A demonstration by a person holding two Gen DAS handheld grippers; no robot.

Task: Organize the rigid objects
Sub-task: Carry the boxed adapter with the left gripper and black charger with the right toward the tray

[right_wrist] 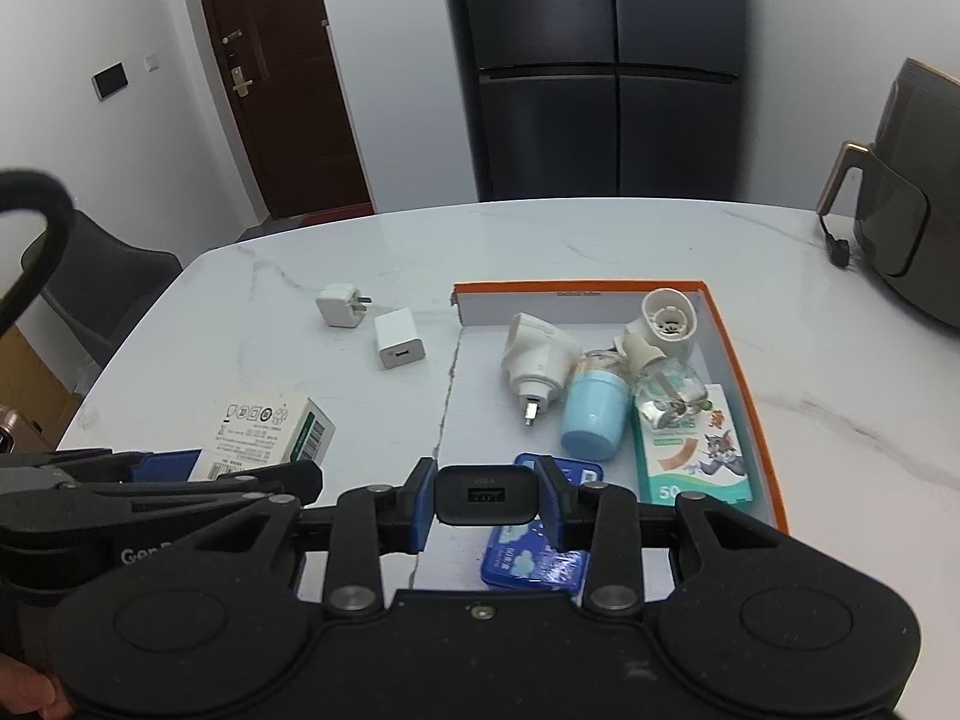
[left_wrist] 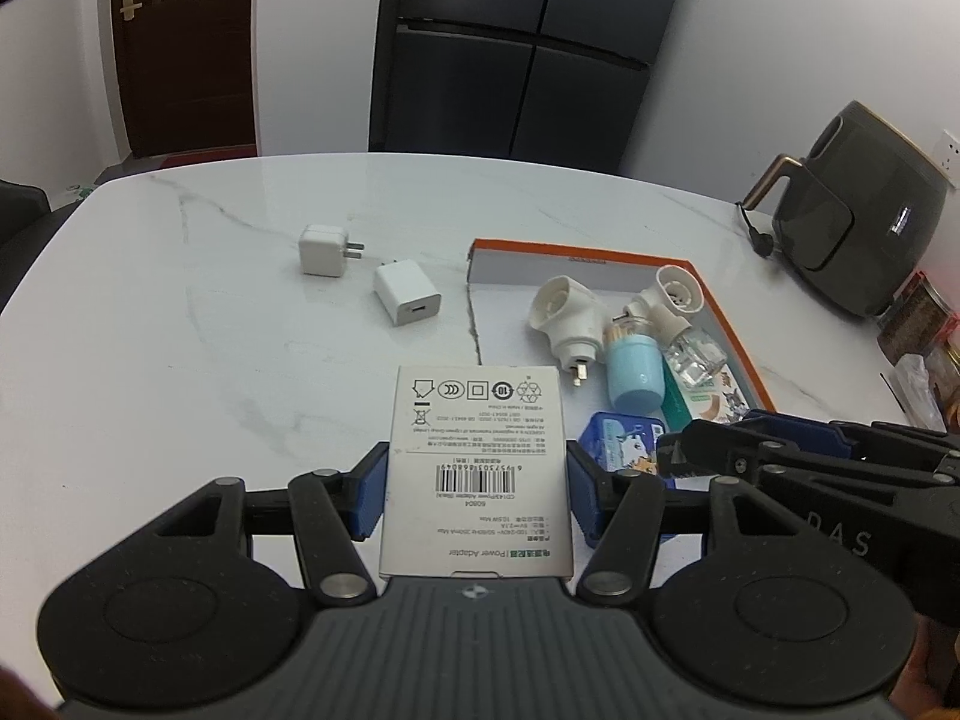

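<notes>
My left gripper (left_wrist: pixel 474 495) is shut on a white power adapter box (left_wrist: pixel 477 468), which also shows in the right wrist view (right_wrist: pixel 267 435) at the left. My right gripper (right_wrist: pixel 486 501) is shut on a black USB charger (right_wrist: pixel 486 495), held above the near edge of the orange-rimmed box lid (right_wrist: pixel 744 372). The lid holds white plug-in heaters (right_wrist: pixel 537 354), a light blue cylinder (right_wrist: pixel 591 414), a clear liquid bottle (right_wrist: pixel 669 387), a green bandage box (right_wrist: pixel 690 450) and a blue tin (right_wrist: pixel 531 558). Two white chargers (right_wrist: pixel 399 348) (right_wrist: pixel 342 303) lie on the table left of the lid.
The white marble table (left_wrist: pixel 180 330) carries a dark air fryer (left_wrist: pixel 864 222) at the far right, with packets (left_wrist: pixel 918 324) beside it. A dark fridge and a brown door stand behind. A chair (right_wrist: pixel 102 282) is at the left.
</notes>
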